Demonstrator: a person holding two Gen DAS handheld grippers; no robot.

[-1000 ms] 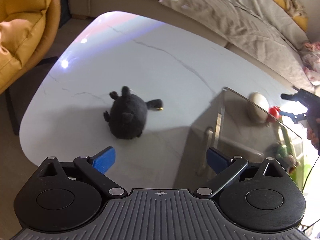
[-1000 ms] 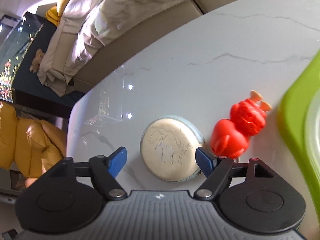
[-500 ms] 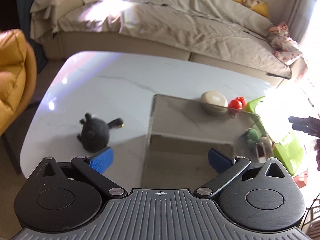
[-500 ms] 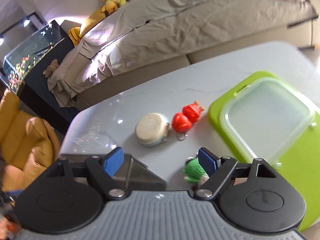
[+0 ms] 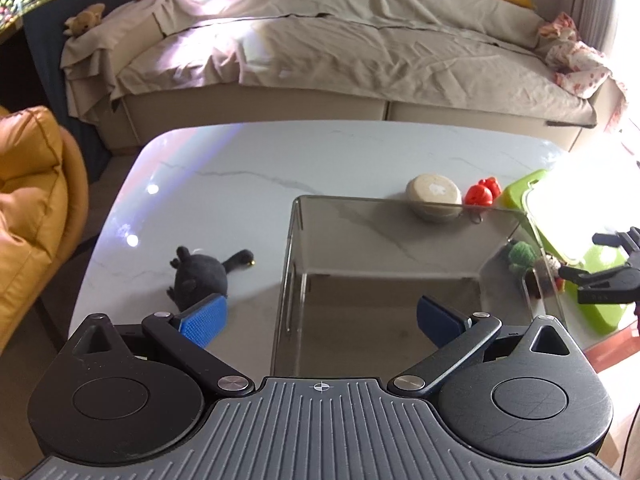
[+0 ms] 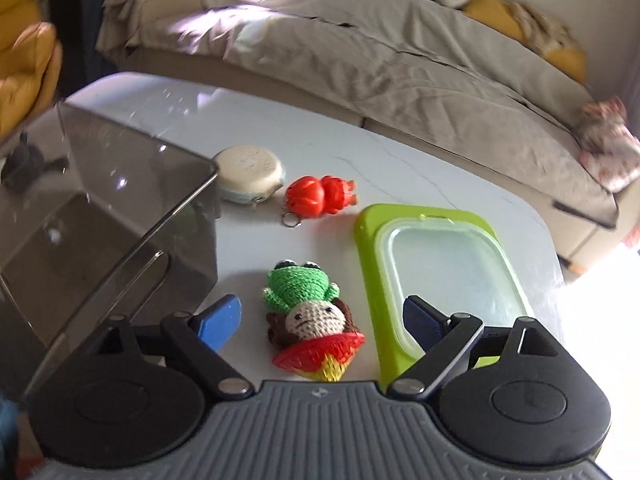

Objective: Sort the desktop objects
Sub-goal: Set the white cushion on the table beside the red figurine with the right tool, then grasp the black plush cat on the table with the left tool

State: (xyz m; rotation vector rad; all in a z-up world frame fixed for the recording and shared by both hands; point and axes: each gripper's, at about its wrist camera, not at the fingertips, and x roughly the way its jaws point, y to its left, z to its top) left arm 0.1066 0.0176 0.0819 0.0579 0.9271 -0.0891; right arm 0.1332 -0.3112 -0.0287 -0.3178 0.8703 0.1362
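Partly behind smoky bin wall (image 5: 516, 264), crocheted doll (image 5: 522, 256).

A white marble table (image 5: 240, 168) stands before a long sofa (image 5: 340, 52) draped in beige cloth. A smoky clear plastic box (image 5: 400, 264) sits open on the table. Left of it lies a black plush toy (image 5: 200, 276). Beyond the box's far wall rest a round cream case (image 5: 434, 196) and, just beside it, a red figure keychain (image 5: 482, 194). A lime-green lid (image 5: 560, 216) lies at right. The left gripper (image 5: 320, 316) hangs with jaws wide apart and bare. The right gripper (image 5: 612, 264) shows at the right edge.
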